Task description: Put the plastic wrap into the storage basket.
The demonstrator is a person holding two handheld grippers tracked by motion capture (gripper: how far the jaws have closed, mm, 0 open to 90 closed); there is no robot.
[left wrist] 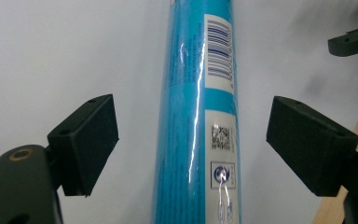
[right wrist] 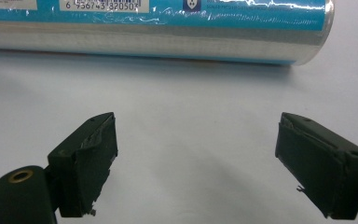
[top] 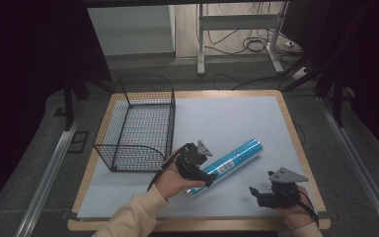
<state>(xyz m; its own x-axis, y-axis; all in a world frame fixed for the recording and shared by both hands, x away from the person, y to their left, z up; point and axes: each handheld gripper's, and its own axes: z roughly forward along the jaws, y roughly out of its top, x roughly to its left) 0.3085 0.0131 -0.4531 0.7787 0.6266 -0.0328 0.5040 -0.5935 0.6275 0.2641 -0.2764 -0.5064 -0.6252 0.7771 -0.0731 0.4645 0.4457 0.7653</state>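
A long blue tube [top: 232, 160] with a white barcode label lies at a slant on the white mat [top: 227, 118]. My left gripper [top: 203, 178] hovers over the tube's near end, held by a hand in a cream sleeve. In the left gripper view the tube [left wrist: 186, 70] runs up between the two black pads [left wrist: 86, 140], with a gap on each side, so my left gripper [left wrist: 196, 140] is open. My right gripper [top: 256, 195] rests near the front right of the mat. It stands open [right wrist: 196, 154] with nothing between its pads, and the tube [right wrist: 158, 28] lies beyond them.
A black wire basket [top: 131, 158] stands on the left part of the table, just left of the left hand. The table's wooden edge [top: 296, 138] frames the mat. Desk legs and cables [top: 242, 44] are on the floor beyond.
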